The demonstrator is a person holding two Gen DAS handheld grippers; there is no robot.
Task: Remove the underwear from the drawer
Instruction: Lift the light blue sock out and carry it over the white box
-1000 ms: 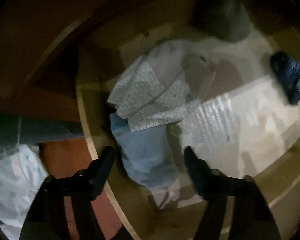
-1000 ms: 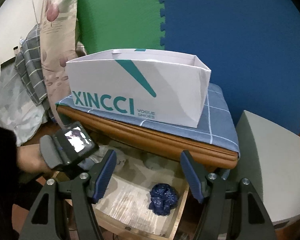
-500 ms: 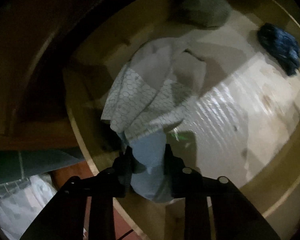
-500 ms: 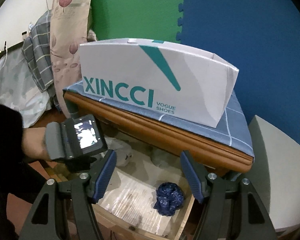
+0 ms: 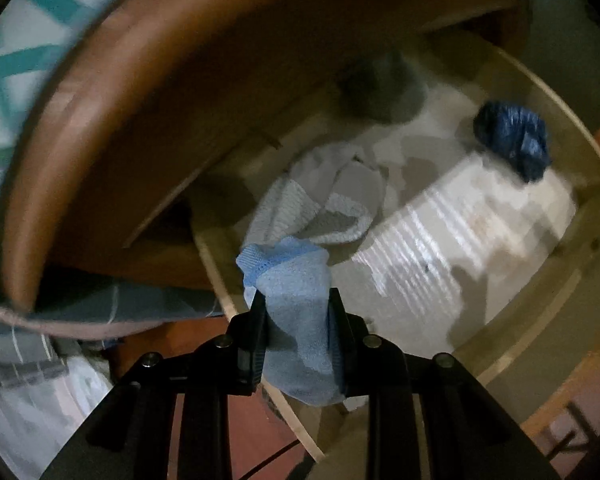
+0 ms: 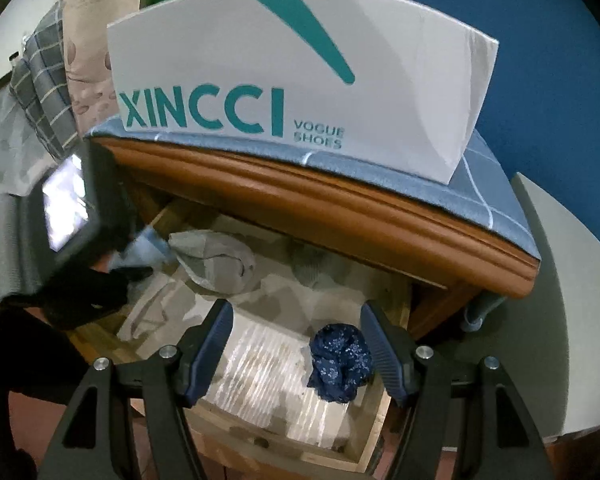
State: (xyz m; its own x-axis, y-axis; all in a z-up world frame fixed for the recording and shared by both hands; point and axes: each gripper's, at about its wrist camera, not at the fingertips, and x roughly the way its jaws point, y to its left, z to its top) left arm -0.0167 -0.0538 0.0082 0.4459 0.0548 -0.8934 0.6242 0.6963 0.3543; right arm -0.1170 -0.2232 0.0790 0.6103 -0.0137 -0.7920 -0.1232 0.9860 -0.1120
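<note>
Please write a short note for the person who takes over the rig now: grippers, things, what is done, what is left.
Left gripper: jaws shut on the light blue underwear, held above the drawer's left edge.
Right gripper: open, empty, over the dark blue bundle.
In the drawer: patterned white piece, grey piece, dark blue bundle.
Done: first piece gripped.
Left: carry it out, then take the others.

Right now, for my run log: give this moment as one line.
left claw: shut on light blue knit underwear | right claw: open over crumpled navy underwear | wooden drawer: open
</note>
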